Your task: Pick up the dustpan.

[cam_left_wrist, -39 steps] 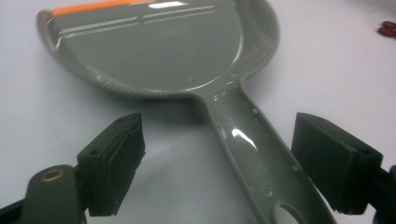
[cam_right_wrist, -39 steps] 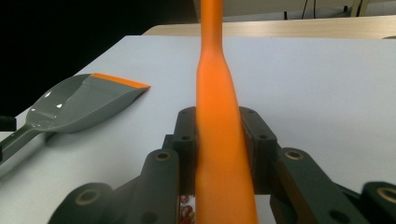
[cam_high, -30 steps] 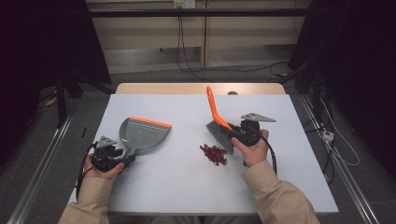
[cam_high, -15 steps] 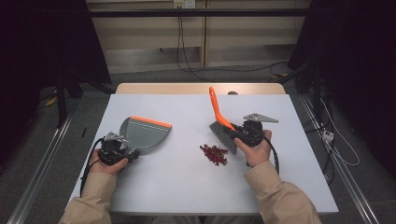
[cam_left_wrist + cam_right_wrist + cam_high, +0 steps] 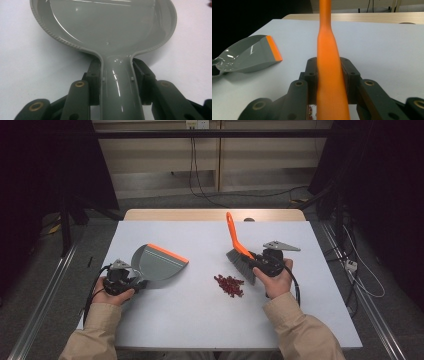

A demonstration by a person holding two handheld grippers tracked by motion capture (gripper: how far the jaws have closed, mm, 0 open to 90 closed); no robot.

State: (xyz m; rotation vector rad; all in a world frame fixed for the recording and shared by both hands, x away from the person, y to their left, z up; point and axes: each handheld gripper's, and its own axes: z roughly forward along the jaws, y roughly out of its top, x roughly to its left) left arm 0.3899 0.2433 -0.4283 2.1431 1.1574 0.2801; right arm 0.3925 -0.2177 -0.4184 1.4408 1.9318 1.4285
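Upward and away slants the brush [image 5: 239,251], handle tipped left.

The table [image 5: 200,325] had a pale grey-white top, with a strip of light wood [image 5: 210,214] along its far edge. Grey floor [image 5: 45,285] lay around it. Metal rails [image 5: 42,300] ran along the floor at both sides of the table. Behind the table stood a beige wall panel [image 5: 160,160], crossed by a dark bar near the top. Black cables [image 5: 196,165] hung down from an outlet [image 5: 196,124] and trailed over the floor. Dark curtains [image 5: 45,165] closed off the left and right. More cables and a white plug [image 5: 351,266] lay at the right. The light was even and soft.
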